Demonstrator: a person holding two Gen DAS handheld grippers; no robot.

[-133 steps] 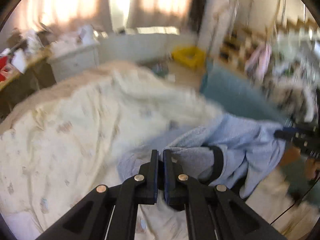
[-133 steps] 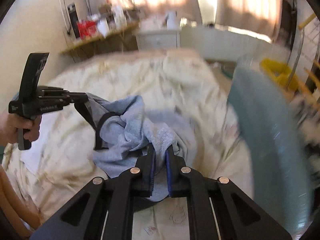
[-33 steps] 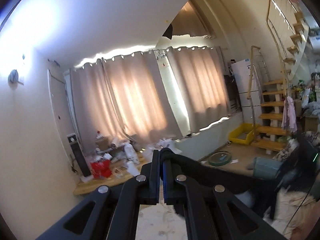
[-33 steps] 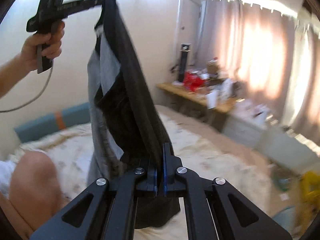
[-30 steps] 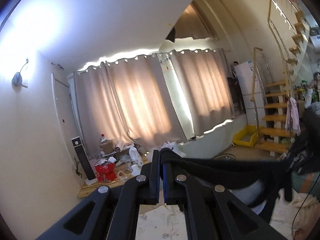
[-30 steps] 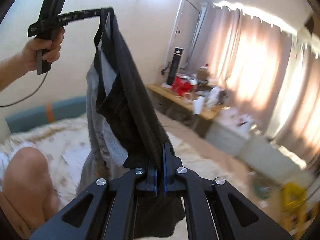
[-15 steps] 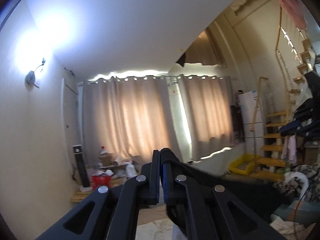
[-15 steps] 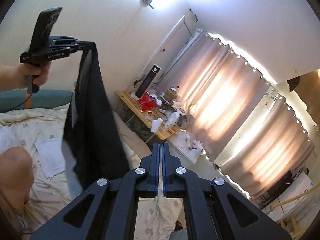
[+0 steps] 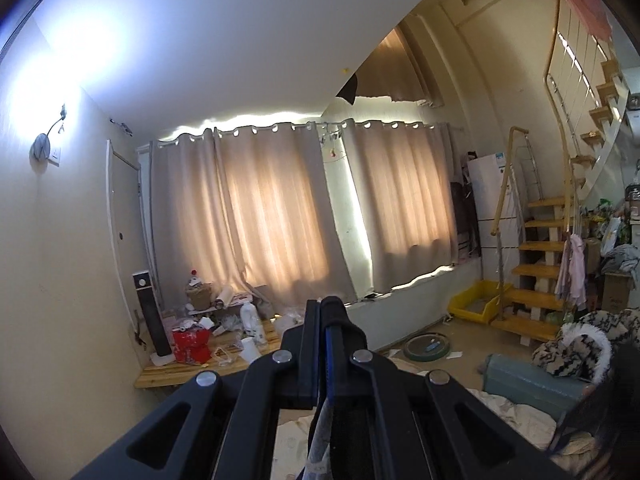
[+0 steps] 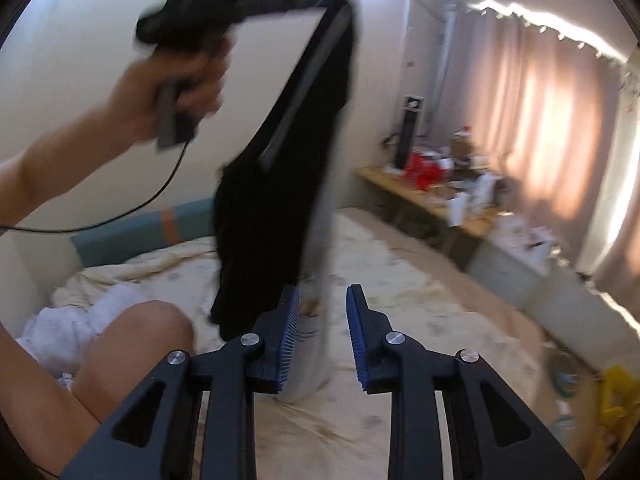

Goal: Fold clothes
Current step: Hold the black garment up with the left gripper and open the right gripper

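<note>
A grey garment (image 10: 276,208) with dark trim hangs in the air above the bed, backlit and dark. My left gripper (image 10: 340,2) is raised high in the right wrist view and shut on the garment's top edge. In the left wrist view the left gripper (image 9: 322,308) has its jaws closed, with cloth (image 9: 320,436) hanging between and below the fingers. My right gripper (image 10: 322,320) is open and empty, just in front of the garment's lower end, above the bed.
The bed (image 10: 400,300) has a cream patterned cover. A person's bare knee (image 10: 136,340) is at the lower left. A cluttered wooden bench (image 10: 432,196) stands along the curtained window. Wooden stairs (image 9: 548,272) and a teal bolster (image 9: 532,380) are on the right.
My right gripper has opened and let go of the garment, which now hangs from the left gripper alone. The left gripper stays raised high.
</note>
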